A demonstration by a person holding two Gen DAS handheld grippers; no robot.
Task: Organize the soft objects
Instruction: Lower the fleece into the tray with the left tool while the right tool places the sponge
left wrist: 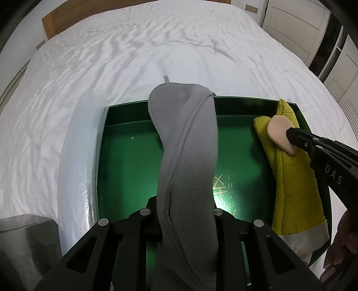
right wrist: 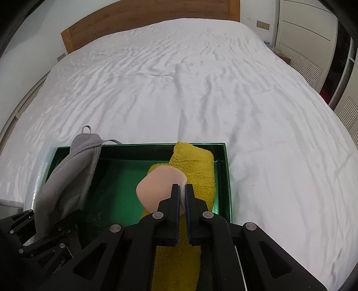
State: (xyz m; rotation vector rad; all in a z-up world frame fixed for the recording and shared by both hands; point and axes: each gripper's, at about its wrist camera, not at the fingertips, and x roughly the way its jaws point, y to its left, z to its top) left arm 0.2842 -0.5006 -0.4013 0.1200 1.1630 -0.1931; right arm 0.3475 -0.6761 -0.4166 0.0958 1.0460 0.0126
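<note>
A green box lies on the white bed. My left gripper is shut on a grey fleece cloth that drapes over its fingers above the box. The cloth also shows in the right wrist view, hanging over the box's left part. A yellow towel lies along the box's right side. My right gripper is shut on a beige sponge pad and holds it over the yellow towel. The pad and the right gripper show in the left wrist view.
The white wrinkled bed sheet spreads all round the box. A wooden headboard stands at the far end. Wardrobe doors are at the right. A grey metallic object sits at the lower left.
</note>
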